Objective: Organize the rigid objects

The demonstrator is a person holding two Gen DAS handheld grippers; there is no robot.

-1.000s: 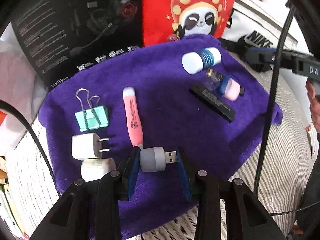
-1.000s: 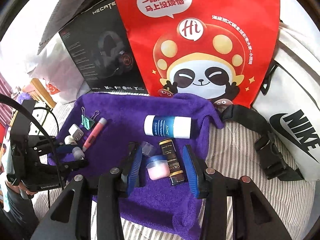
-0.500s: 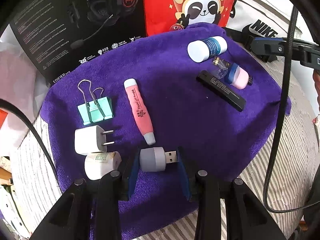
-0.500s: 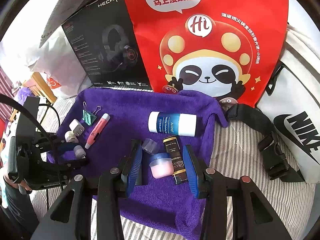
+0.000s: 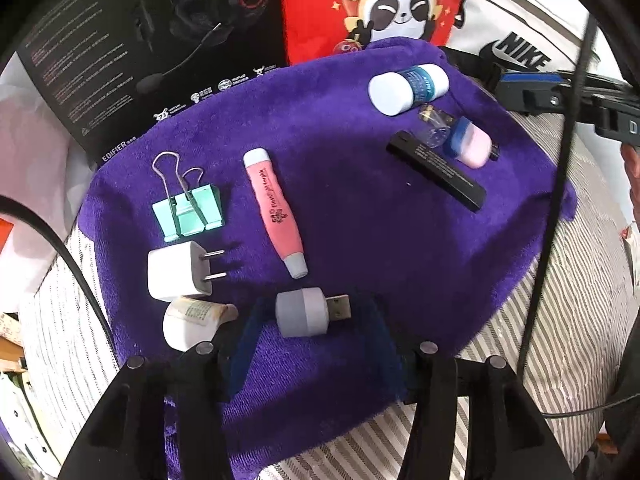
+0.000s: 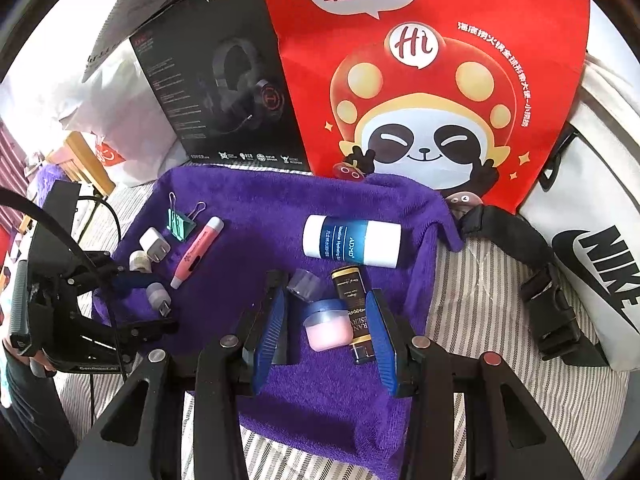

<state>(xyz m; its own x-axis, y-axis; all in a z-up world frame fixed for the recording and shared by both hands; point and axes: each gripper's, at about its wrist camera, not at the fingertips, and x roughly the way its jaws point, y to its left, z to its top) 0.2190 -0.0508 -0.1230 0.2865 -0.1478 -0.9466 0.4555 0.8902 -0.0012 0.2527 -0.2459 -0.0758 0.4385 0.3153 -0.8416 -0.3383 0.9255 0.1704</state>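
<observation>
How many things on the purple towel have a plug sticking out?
2. The white charger lies near the towel's left edge; the grey USB light lies between the left gripper's open fingers. None looks hidden.

Towel middle: the purple towel (image 5: 360, 216) lies bare from its centre toward 4 o'clock.
Left cluster: binder clip (image 5: 188, 208), charger plug (image 5: 180, 274) and paper roll (image 5: 188, 322) crowd 8 to 9 o'clock.
Centre bar: pink pen (image 5: 276, 212) lies just beside that bare patch.
Far side: headset box (image 6: 224, 92) and red bag (image 6: 424, 80) wall 12 o'clock.
Right cluster: white bottle (image 6: 352, 240), pink jar (image 6: 326, 324), black tube (image 6: 354, 312) probably touching.
</observation>
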